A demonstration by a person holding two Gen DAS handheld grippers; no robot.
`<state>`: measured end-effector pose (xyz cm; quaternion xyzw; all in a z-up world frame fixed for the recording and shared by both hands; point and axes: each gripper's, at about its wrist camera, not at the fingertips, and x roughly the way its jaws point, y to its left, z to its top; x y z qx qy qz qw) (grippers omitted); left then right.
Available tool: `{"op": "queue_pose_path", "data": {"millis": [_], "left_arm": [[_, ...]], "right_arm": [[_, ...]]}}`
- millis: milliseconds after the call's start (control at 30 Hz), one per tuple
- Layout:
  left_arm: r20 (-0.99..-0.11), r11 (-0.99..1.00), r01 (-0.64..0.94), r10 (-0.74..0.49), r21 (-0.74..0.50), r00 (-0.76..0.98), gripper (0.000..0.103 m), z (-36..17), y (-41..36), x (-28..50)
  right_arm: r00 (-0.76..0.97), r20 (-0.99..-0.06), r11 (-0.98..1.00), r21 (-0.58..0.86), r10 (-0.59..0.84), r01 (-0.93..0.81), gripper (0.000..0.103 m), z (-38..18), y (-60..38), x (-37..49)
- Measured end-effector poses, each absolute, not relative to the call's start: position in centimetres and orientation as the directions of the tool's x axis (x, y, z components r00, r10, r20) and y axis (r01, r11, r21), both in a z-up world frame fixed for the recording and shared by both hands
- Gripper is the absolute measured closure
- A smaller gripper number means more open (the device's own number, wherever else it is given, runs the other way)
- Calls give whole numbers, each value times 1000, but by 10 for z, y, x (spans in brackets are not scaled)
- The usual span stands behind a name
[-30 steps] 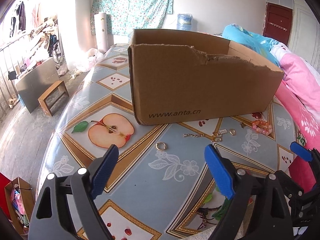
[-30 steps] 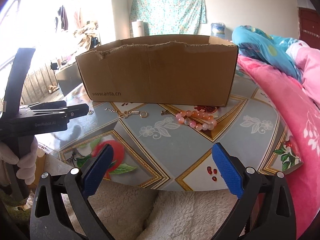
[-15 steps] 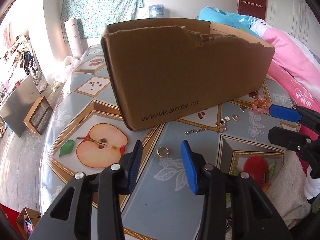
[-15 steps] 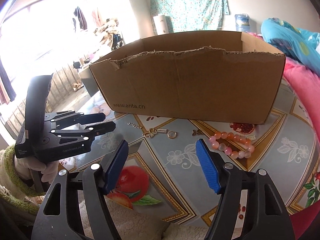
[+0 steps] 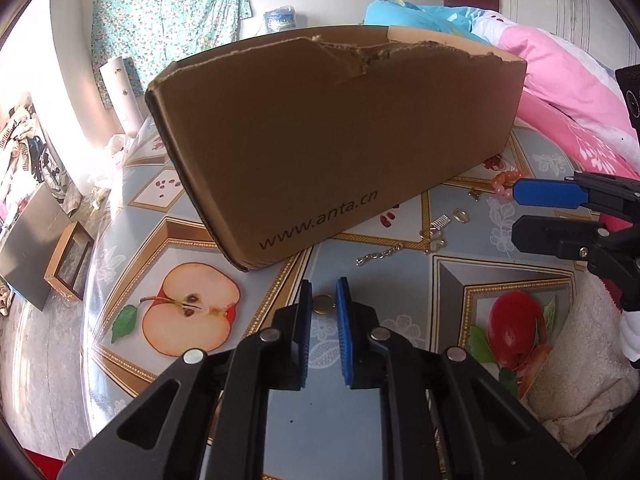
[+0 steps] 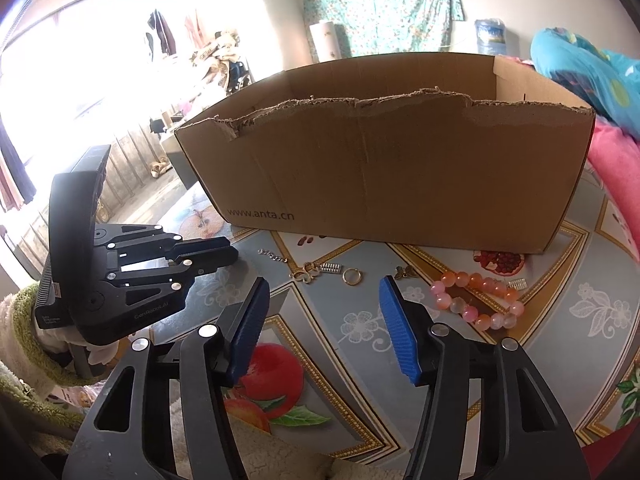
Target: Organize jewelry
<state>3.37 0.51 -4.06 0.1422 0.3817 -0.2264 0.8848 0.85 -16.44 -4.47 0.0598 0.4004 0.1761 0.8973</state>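
Note:
A small gold ring (image 5: 323, 304) lies on the fruit-patterned tablecloth (image 5: 400, 280) in front of the cardboard box (image 5: 340, 140). My left gripper (image 5: 323, 286) has its blue pads closing tight against both sides of that ring. Its tips (image 6: 234, 249) hide the ring in the right wrist view. My right gripper (image 6: 324, 282) hovers half-open over the cloth, jaws closing, with nothing between them. Just beyond it lie a short chain (image 6: 273, 256), a gold clasp (image 6: 306, 276), a second gold ring (image 6: 352, 277) and a pink bead bracelet (image 6: 476, 300).
The box (image 6: 400, 184) is open-topped with a torn front rim. A pink quilt (image 5: 568, 92) borders the table on the right and white fleece (image 5: 580, 360) covers its near corner. Past the table's left edge, a wooden stool (image 5: 68, 260) stands on the floor.
The left jaws went from wide open to nearly together around the ring as the gripper rolled and moved closer. The right jaws narrowed and moved in toward the loose jewelry.

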Motion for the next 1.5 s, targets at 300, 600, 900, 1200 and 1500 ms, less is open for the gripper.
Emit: {"op": "queue_pose_path", "data": {"millis": [300,600,900,1200,1500], "left_arm": [[-723,891,453,-291,34,627,92,-42,-3,19],[-716,891,455,-319,-3,621,92,-43,0,16],[-711,887,461,-335,-16,618,93,-42,5,15],[-708,888,459,-339,-25,619,93,-42,7,15],[-705,884,465,-359,-48,611,103,-40,12,13]], "right_arm": [[614,-725,945,169,311,-280,66,-42,-153,22],[541,-793,931,90,281,-353,83,-55,-152,50],[492,-825,892,32,279,-452,87,-64,-144,60],[489,-821,912,87,293,-400,94,-60,-152,59],[528,-791,933,145,309,-329,94,-39,-174,42]]}}
